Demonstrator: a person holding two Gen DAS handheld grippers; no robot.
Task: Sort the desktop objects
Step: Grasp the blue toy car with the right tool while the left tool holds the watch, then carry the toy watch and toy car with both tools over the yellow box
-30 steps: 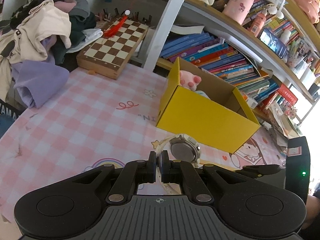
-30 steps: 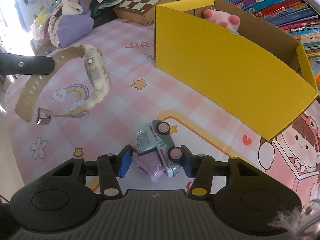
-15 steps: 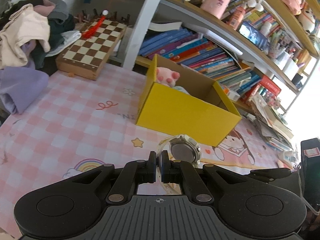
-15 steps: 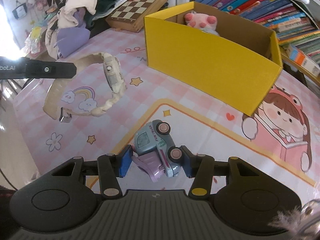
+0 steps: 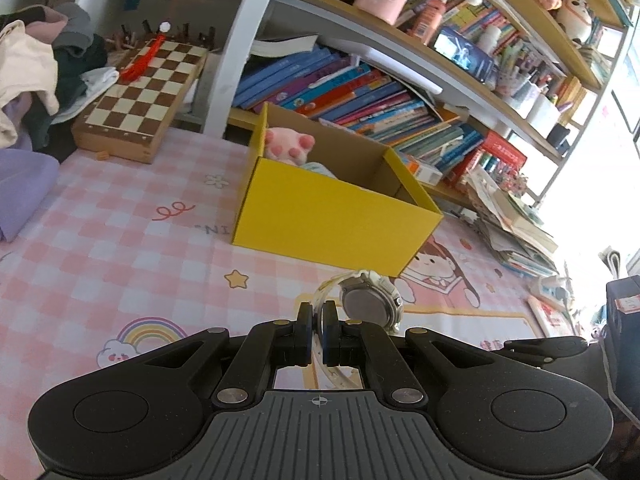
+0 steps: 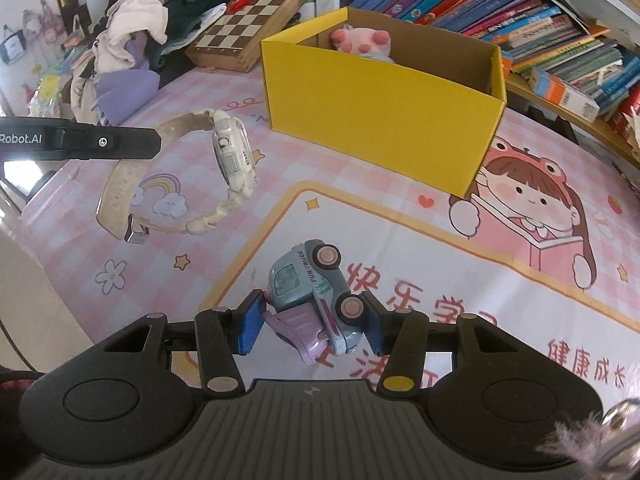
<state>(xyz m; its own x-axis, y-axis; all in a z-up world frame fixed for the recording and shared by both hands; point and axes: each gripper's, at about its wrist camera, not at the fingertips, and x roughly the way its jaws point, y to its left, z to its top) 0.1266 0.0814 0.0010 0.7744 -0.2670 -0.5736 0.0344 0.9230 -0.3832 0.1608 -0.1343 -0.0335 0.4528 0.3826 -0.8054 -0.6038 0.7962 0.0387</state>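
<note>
Meanwhile, a cream wristwatch was held clear of the desk, its strap pinched between the closed fingers of the left claw, the watch case hanging just beyond the tips. A small blue toy truck with pink wheels was clamped sideways in the right claw, also lifted off the pink checked cloth. One yellow cardboard box was seen ahead of both claws, open at the top, with one pink plush toy already lying inside at its far corner. Nothing was seen standing between either claw and the box's near wall. One wooden chessboard was noted behind the box to the left, a red tassel lying on it, and beside that a heap of clothes. Rows of books were packed on the shelf behind the box; their number could not be counted.
</note>
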